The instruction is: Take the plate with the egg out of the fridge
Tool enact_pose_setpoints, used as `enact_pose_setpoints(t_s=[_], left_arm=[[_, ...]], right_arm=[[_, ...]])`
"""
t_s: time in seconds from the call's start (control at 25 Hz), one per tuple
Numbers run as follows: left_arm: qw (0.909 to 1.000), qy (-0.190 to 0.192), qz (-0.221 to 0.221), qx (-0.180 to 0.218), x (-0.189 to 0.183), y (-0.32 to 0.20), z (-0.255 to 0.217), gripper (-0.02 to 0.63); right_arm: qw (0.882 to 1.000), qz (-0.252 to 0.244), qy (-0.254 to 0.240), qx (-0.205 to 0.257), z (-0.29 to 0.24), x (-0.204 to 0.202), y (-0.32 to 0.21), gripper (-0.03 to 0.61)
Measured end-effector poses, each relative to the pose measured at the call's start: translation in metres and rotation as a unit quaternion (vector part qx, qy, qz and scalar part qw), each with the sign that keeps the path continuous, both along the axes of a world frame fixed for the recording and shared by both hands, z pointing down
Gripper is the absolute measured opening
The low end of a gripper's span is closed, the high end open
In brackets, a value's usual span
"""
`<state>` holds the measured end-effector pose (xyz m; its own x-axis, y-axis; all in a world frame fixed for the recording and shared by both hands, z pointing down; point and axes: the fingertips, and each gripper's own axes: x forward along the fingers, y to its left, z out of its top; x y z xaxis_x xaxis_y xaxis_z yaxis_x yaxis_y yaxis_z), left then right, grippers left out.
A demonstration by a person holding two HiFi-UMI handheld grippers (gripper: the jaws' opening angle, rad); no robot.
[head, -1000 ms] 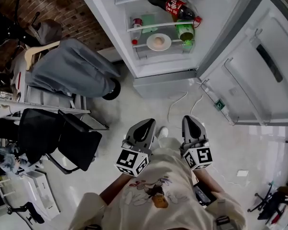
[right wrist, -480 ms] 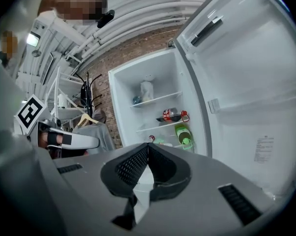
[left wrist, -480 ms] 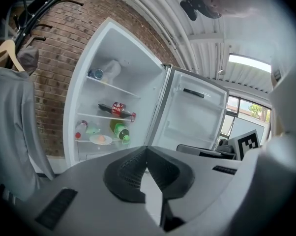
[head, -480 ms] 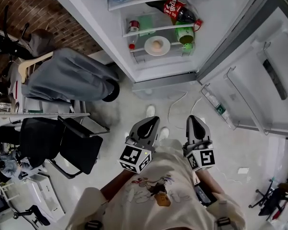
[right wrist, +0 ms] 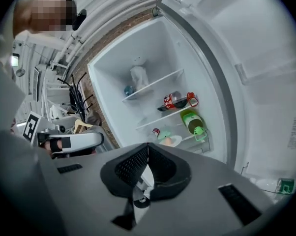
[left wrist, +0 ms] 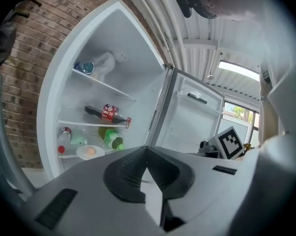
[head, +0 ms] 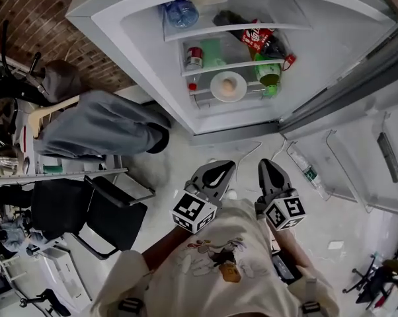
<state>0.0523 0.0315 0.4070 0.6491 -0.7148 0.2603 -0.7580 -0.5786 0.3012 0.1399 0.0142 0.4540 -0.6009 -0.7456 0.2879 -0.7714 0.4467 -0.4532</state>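
The fridge (head: 146,78) stands open ahead of me. A white plate (head: 228,86) with a brown egg (head: 229,84) sits on the lower shelf, left of a green bottle (head: 268,74). Both grippers are held close to my body, well short of the fridge and pointing at it. My left gripper (head: 219,168) is shut with nothing in it, and my right gripper (head: 268,166) is likewise shut and empty. The left gripper view has the plate (left wrist: 90,152) small at lower left, beyond the shut left gripper (left wrist: 147,152). In the right gripper view the plate (right wrist: 171,141) lies just above the shut right gripper (right wrist: 148,148).
A cola bottle (head: 262,35) lies on the shelf above the plate, a red-lidded can (head: 194,57) stands to its left, and a water bottle (head: 182,12) is on the top shelf. The fridge door (head: 364,144) hangs open at right. A cloth-draped chair (head: 100,121) and a black chair (head: 86,207) stand at left.
I have stepped closer to the fridge, which now looms larger in the head view. Both grippers stay shut in front of my body.
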Motion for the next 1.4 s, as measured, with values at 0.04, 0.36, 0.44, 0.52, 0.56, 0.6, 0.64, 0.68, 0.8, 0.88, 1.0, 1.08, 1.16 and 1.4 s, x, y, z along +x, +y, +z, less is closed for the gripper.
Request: enact_pose_setpoints(t_s=[0.04, 0.36, 0.44, 0.52, 0.56, 0.6, 0.64, 0.68, 0.8, 0.88, 1.0, 1.08, 1.16, 1.4], left_arm=[[0.9999, -0.006, 0.009, 0.004, -0.001, -0.006, 0.0, 0.009], [0.9966, -0.021, 0.078, 0.017, -0.009, -0.052, 0.009, 0.009], [0.9945, -0.023, 0.1, 0.021, -0.008, -0.059, 0.012, 0.009], [0.9922, -0.026, 0.12, 0.023, -0.008, -0.063, 0.014, 0.009], [0.9912, -0.028, 0.127, 0.025, -0.008, -0.064, 0.014, 0.009], [0.9905, -0.03, 0.132, 0.027, -0.009, -0.066, 0.014, 0.009], [0.9899, -0.031, 0.135, 0.029, -0.01, -0.068, 0.015, 0.009], [0.9895, -0.03, 0.138, 0.03, -0.01, -0.07, 0.015, 0.009], [0.9887, -0.025, 0.145, 0.027, -0.012, -0.075, 0.016, 0.009], [0.9882, -0.026, 0.149, 0.024, -0.014, -0.077, 0.018, 0.009], [0.9881, -0.032, 0.149, 0.022, -0.016, -0.085, 0.021, 0.009], [0.9885, -0.036, 0.145, 0.02, -0.016, -0.091, 0.022, 0.009], [0.9892, -0.036, 0.141, 0.016, -0.016, -0.093, 0.023, 0.009], [0.9897, -0.043, 0.136, 0.007, -0.022, -0.101, 0.035, 0.009]], right_arm=[[1.0, -0.003, -0.002, -0.003, 0.0, -0.005, -0.007, 0.006], [0.999, 0.021, 0.023, -0.008, 0.008, -0.029, -0.053, 0.006], [0.999, 0.036, 0.018, -0.022, 0.014, -0.032, -0.063, 0.006], [0.998, 0.048, 0.001, -0.039, 0.018, -0.035, -0.07, 0.006], [0.998, 0.052, -0.003, -0.045, 0.02, -0.037, -0.072, 0.006], [0.997, 0.054, -0.002, -0.05, 0.022, -0.039, -0.075, 0.006], [0.997, 0.055, 0.003, -0.052, 0.024, -0.041, -0.077, 0.006], [0.997, 0.055, 0.009, -0.054, 0.025, -0.042, -0.08, 0.006], [0.997, 0.059, 0.015, -0.056, 0.026, -0.045, -0.09, 0.006], [0.996, 0.063, 0.002, -0.061, 0.026, -0.047, -0.096, 0.006], [0.993, 0.072, -0.037, -0.082, 0.03, -0.05, -0.108, 0.006], [0.991, 0.077, -0.054, -0.094, 0.033, -0.051, -0.113, 0.006], [0.99, 0.075, -0.061, -0.1, 0.036, -0.052, -0.113, 0.006], [0.984, 0.077, -0.112, -0.118, 0.041, -0.057, -0.127, 0.006]])
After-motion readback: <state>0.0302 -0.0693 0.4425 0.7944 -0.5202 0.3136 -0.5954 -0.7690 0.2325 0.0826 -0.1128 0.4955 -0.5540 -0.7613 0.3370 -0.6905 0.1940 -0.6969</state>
